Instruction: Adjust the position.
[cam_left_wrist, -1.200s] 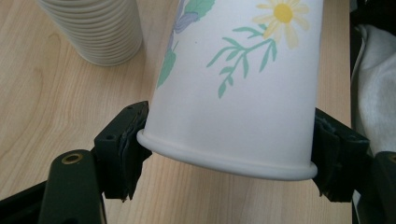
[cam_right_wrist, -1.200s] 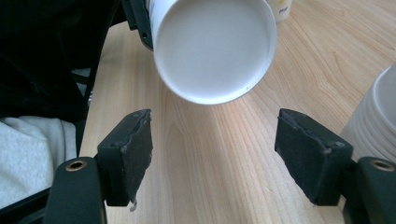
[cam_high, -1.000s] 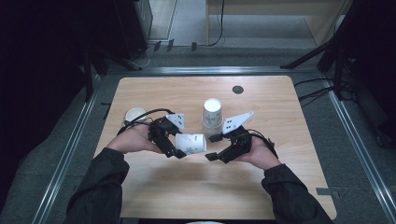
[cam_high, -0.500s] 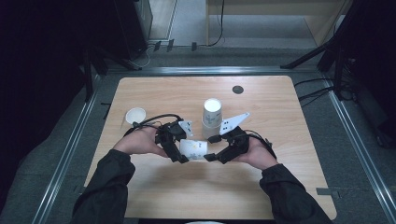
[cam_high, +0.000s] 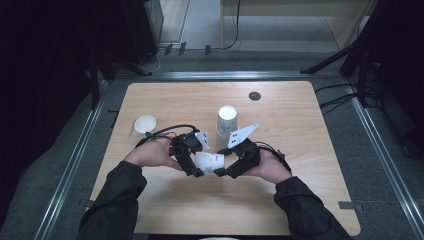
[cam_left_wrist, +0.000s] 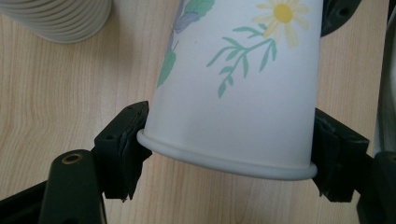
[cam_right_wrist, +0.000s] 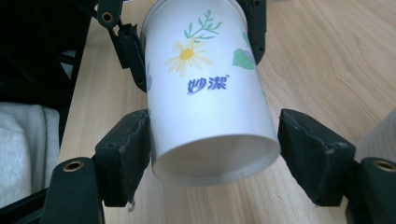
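High view, flowered paper cup (cam_high: 209, 160) sideways, rim leftward

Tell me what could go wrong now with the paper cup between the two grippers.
1. The left gripper squeezes the paper cup at its rim end; the thin wall could dent.
2. The right gripper brackets the cup's base end, with a gap at one jaw. If the left lets go first, the cup may drop onto the table.
3. The stack of cups stands just behind; a swing could topple it.
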